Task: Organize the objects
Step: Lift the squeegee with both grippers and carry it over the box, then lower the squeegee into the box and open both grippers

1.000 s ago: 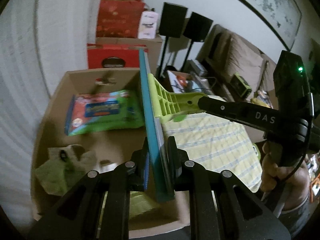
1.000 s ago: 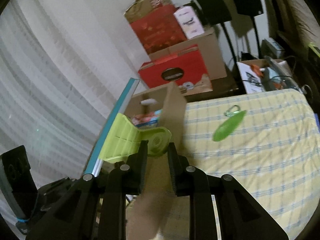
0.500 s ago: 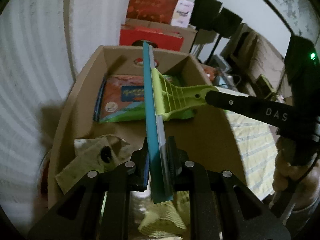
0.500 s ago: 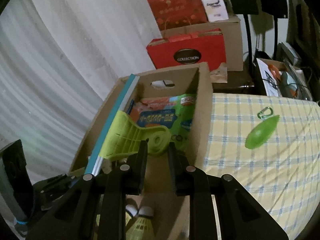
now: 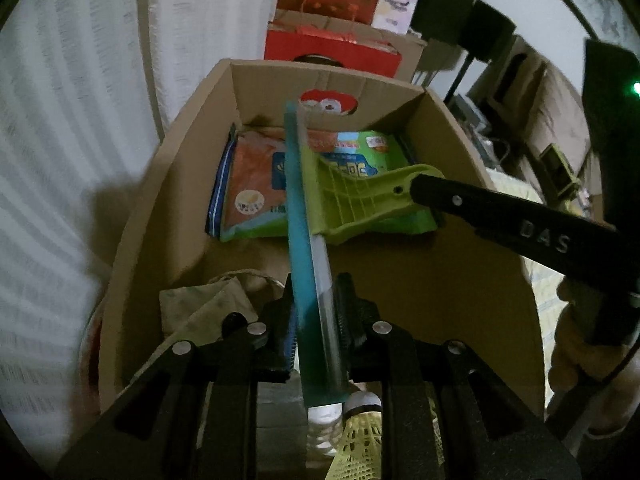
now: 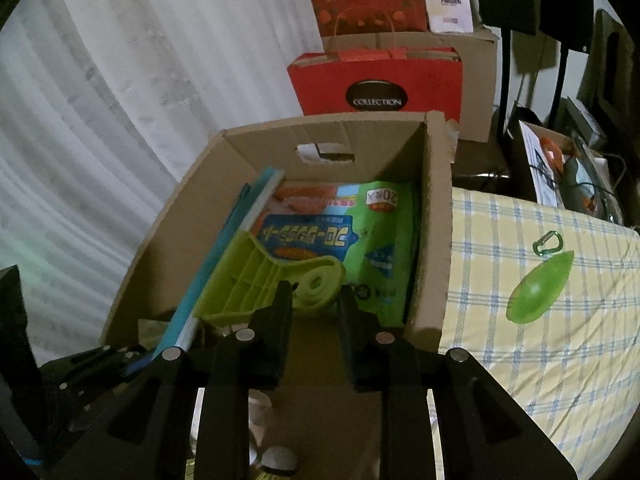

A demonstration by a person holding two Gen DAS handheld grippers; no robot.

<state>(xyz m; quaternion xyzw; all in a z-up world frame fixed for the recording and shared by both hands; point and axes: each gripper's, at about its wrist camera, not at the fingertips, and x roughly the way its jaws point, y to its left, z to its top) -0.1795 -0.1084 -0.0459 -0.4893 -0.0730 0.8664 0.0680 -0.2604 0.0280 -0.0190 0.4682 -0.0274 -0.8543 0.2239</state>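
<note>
As held: squeegee (image 5: 308, 216) over box (image 5: 180, 160), wipes pack (image 5: 256, 184).

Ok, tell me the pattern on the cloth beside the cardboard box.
Yellow with blue-and-white plaid lines; the cloth shows best in the right wrist view.

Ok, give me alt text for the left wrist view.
The left gripper clamps the blue blade of a green squeegee over an open cardboard box, while the right gripper grips its handle. Wipes pack inside.

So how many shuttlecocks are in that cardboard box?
2 that I can see, both at the near end of the cardboard box: a yellow shuttlecock and a white shuttlecock beside it. More may be hidden.
</note>
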